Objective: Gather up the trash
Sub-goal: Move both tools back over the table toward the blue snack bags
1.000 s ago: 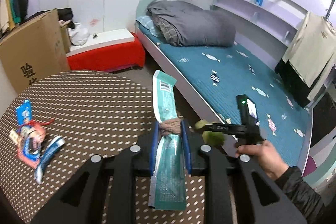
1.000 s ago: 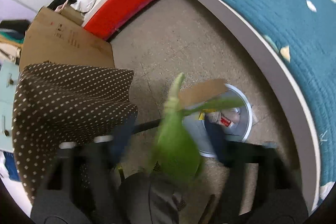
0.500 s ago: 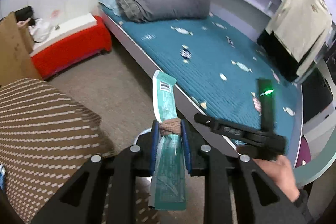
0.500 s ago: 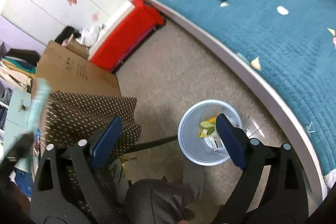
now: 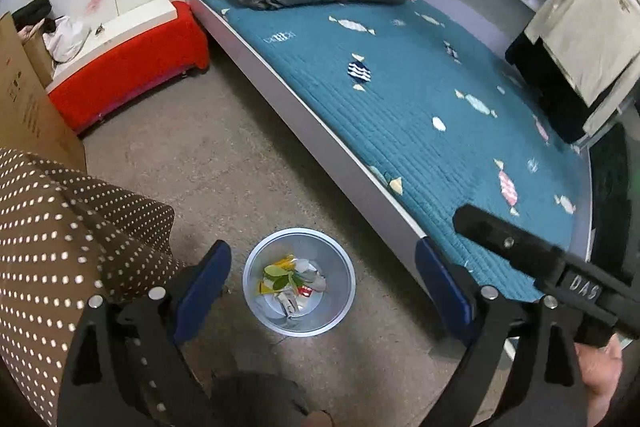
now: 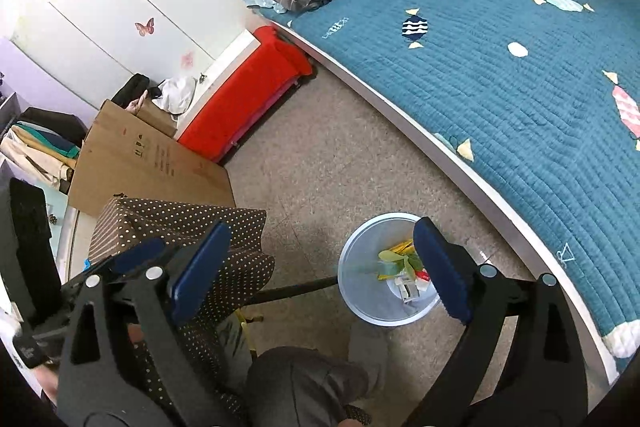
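While the round, pale grey plastic waste bin (image 5: 299, 281) stands on the speckled beige floor (image 5: 240, 171) just beside the bed frame, I see green, yellow and white scraps of trash (image 5: 294, 281) lying inside it. From my left gripper (image 5: 322, 287), the bin sits directly below, between the blue-padded fingers (image 5: 204, 279), which are spread wide and hold nothing. My right gripper (image 6: 320, 269) is likewise wide apart and empty, with the bin (image 6: 386, 269) beside its right finger. Nearby to the left hangs the brown polka-dot tablecloth (image 5: 60, 235); the teal quilted bed (image 5: 420, 99) lies to the right.
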The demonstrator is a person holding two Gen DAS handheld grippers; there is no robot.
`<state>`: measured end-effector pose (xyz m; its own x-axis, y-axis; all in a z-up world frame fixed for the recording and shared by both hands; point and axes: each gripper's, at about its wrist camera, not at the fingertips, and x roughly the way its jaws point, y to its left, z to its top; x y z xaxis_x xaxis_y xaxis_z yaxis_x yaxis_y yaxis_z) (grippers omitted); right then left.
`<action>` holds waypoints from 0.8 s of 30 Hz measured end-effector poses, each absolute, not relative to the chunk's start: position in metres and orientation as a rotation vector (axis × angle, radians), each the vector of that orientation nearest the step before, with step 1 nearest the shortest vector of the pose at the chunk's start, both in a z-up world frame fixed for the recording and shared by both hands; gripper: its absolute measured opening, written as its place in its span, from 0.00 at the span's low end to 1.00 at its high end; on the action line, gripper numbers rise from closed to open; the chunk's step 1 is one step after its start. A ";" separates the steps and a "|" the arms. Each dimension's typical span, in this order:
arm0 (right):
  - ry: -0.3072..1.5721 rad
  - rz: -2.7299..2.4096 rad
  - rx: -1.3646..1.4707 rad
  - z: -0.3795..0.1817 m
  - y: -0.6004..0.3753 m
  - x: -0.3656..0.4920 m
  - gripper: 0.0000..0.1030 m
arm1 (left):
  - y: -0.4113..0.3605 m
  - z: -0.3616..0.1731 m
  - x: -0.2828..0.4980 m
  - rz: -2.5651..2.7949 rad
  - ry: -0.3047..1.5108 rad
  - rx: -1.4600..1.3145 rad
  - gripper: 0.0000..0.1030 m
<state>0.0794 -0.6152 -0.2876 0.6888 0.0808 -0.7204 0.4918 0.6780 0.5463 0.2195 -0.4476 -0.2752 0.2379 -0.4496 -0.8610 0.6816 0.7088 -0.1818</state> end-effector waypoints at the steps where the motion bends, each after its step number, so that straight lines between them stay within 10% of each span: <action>1: 0.793 -0.261 0.805 -0.287 -0.613 0.079 0.94 | -0.442 -0.270 0.219 -0.780 1.067 0.235 0.88; 24: 0.733 -0.140 0.583 -0.187 -0.492 0.094 0.94 | -0.302 -0.173 0.177 -0.660 0.828 0.132 0.90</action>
